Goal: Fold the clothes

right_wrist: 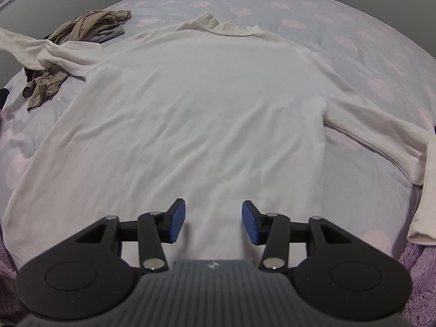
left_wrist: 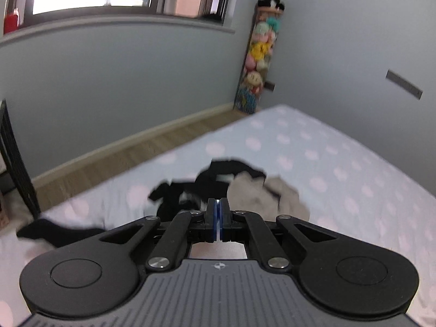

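Observation:
A white long-sleeved shirt (right_wrist: 196, 103) lies flat on the bed, collar at the far end. Its right sleeve (right_wrist: 381, 133) runs out to the right and bends down at the cuff. The left sleeve (right_wrist: 32, 49) rises off the bed toward the left edge of the right wrist view. My right gripper (right_wrist: 214, 220) hovers open over the shirt's hem, nothing between its blue pads. My left gripper (left_wrist: 218, 218) is shut, raised above the bed, with a thin sliver of white cloth pinched between its pads; this appears to be that sleeve.
A crumpled tan garment (right_wrist: 81, 27) lies at the far left of the dotted bedsheet (right_wrist: 299, 8), with a black garment (left_wrist: 201, 185) beside it. A purple fluffy blanket (right_wrist: 419, 272) edges the near side. Wood floor (left_wrist: 122, 158), a black rack (left_wrist: 16, 163) and a toy column (left_wrist: 259, 54) stand beyond the bed.

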The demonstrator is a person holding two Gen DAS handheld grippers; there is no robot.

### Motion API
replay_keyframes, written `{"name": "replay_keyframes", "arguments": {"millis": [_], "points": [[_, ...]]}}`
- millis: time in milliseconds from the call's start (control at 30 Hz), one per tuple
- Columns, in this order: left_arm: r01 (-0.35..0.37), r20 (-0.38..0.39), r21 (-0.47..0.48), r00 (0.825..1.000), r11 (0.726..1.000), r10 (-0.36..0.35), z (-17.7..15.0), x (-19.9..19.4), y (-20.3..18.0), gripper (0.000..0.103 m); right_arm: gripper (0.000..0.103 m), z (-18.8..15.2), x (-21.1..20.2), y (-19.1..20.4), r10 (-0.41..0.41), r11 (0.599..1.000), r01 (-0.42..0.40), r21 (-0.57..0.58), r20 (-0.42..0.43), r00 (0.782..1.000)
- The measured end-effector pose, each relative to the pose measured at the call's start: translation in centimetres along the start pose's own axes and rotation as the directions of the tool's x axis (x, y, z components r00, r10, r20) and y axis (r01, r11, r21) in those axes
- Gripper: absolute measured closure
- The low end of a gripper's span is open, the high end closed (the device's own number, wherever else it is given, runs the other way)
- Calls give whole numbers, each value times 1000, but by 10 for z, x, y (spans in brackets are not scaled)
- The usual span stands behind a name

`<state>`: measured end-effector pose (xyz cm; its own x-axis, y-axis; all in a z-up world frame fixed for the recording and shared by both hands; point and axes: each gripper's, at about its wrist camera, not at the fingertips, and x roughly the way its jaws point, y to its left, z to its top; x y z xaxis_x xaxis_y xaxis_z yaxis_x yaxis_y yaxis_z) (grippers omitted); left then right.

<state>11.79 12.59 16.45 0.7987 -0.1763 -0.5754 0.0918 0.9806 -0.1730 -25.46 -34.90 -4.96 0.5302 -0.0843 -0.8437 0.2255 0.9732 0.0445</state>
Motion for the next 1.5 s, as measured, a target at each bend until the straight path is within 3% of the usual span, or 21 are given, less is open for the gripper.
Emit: {"name": "replay_keyframes", "arguments": {"millis": [133,233,433,500,700,867,967,1067,1200,1333,1500], "points": [[64,34,14,997,998,-64,31,-16,-13,103,53,3,2,1,2,1000,-3,-12,-10,1000],[151,27,26,988,988,-152,45,-26,-35,103,53,9,4,-1,8,1000,-9,-23,-22,1000],[341,4,59,940,938,-342,53,-39,-105,103,52,30,3,-12,-1,999,2,-50,6,1000],[417,-15,69,909,906,-417,52,-39,-138,103,52,39,2,-15,-2,998,3,-62,24,1000],[609,-123,133,793,782,-597,27,-37,-244,103,52,69,1,-33,-6,998,12,-68,86,996],[719,-293,143,687,680,-665,-26,-3,-332,103,52,89,8,-49,-18,999,24,-45,129,991],[763,-412,125,621,634,-666,-70,27,-379,103,52,99,16,-58,-23,999,28,-31,153,988],[785,-515,95,565,613,-644,-114,64,-419,103,52,106,27,-67,-27,1000,28,-1,171,985],[793,-601,56,511,606,-614,-156,115,-455,103,52,109,46,-78,-29,999,25,24,197,980],[808,-662,22,453,589,-597,-194,140,-479,103,52,108,61,-84,-16,1000,11,21,232,973],[819,-709,22,418,574,-569,-228,166,-507,102,52,110,78,-88,-14,1000,7,26,263,965]]}}
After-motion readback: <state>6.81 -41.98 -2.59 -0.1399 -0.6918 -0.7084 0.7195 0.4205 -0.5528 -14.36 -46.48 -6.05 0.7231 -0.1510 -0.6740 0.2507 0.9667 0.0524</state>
